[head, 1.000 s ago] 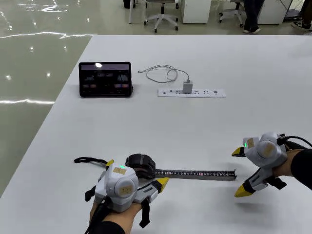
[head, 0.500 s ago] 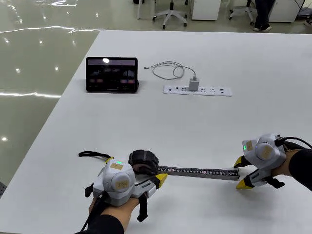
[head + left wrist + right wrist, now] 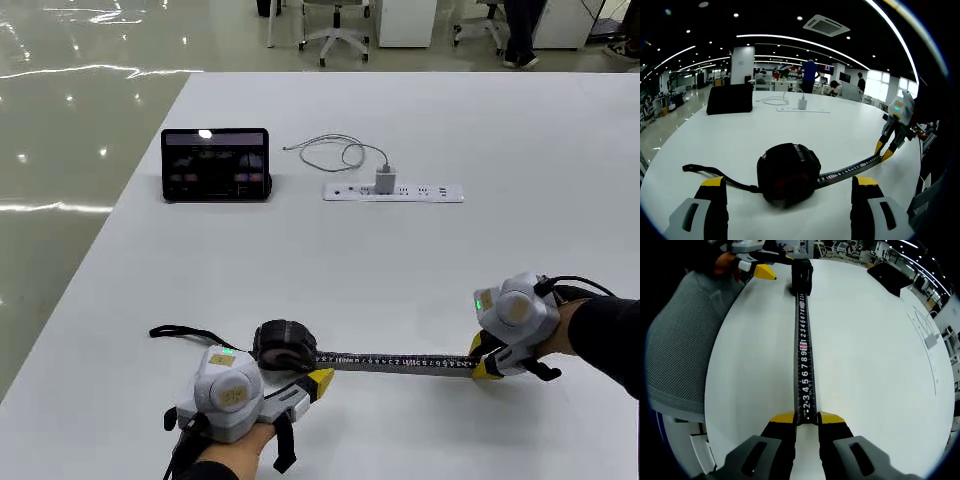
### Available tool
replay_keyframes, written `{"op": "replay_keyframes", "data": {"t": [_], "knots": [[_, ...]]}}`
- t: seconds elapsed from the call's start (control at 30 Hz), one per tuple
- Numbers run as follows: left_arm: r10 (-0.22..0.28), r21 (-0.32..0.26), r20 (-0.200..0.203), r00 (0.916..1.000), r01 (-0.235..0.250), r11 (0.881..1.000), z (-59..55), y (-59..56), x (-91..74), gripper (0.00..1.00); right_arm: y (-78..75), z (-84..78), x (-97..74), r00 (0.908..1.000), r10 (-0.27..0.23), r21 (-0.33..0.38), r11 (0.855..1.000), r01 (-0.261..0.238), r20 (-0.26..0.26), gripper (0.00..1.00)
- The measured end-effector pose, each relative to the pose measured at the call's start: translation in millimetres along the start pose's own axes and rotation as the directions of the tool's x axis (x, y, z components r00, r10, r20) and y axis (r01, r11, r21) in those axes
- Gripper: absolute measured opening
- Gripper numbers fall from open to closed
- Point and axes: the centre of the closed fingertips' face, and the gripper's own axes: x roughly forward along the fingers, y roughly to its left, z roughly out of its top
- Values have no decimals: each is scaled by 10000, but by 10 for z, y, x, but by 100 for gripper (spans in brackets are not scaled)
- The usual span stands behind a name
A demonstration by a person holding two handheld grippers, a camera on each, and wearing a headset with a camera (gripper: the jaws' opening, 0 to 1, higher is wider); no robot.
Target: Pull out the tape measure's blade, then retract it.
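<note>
pinching blade tip (image 3: pixel 806 407), right gripper (image 3: pixel 806 418) should be kept level; case (image 3: pixel 788 172) is flanked by spread jaws of left gripper (image 3: pixel 789 181).

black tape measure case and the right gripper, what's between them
The pulled-out dark numbered blade spans the white table from black case to right gripper, clearest in the right gripper view.

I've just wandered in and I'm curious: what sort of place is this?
Probably an open-plan office or lab workspace. A large white table carries a tablet and a power strip, wheeled office chairs stand behind it, and a ceiling air-conditioning unit hangs overhead.
</note>
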Motion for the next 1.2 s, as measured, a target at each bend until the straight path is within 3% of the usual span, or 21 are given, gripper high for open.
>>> {"op": "replay_keyframes", "data": {"t": [0.13,0.27,0.33,0.37,0.5,0.57,0.63,0.67,0.73,0.77,0.9,1.0,1.07,1.1,1.2], "knots": [[110,46,-38,9999,-109,9999,-5,24,2,100,6,-12,-1,9999,-119,-98,9999,119,-5,12],[365,104,-92,9993,-364,9993,2,73,15,100,-22,-21,1,9998,-206,335,9992,204,44,13],[320,-121,-74,9995,-321,9994,18,69,33,100,-31,-35,-16,9992,-378,-464,9982,371,-132,13],[356,-158,-105,9993,-357,9992,23,78,47,100,9,-35,-11,9994,-330,-536,9980,324,-119,12],[473,-314,28,9989,-471,9984,85,72,142,99,-17,-47,-8,9986,-342,1197,9921,388,-404,12],[473,-23,-25,9989,-473,9989,86,41,193,98,-5,-36,2,9966,-458,752,9959,509,-686,12],[470,-30,6,9989,-470,9989,91,15,235,96,2,-32,14,9932,-582,913,9935,675,-1010,12],[417,-201,-91,9991,-418,9989,76,0,246,94,5,-29,16,9930,-583,848,9941,671,-1024,12],[484,-456,-1057,9932,-535,9975,-81,-1,284,91,-15,-55,21,9926,-585,902,9936,682,-1066,11],[621,-274,-1008,9930,-652,9975,-64,18,329,92,-23,-58,23,9921,-567,1105,9915,692,-1122,11],[589,-501,-801,9950,-630,9968,21,-4,387,84,-9,-53,32,9847,-689,1273,9878,898,-1601,11],[607,-440,-809,9949,-644,9970,58,-15,416,78,-5,-62,25,9839,-774,1451,9842,1012,-1610,11],[723,-302,-1140,9908,-762,9966,35,-8,422,69,-3,-64,20,9840,-809,1500,9831,1050,-1585,11],[1085,153,-1216,9866,-1075,9941,31,61,420,65,-4,-65,20,9841,-812,1530,9826,1056,-1577,11],[905,-49,-1300,9874,-919,9958,11,13,435,65,-2,-69,22,9834,-848,1774,9776,1133,-1606,11]]}}
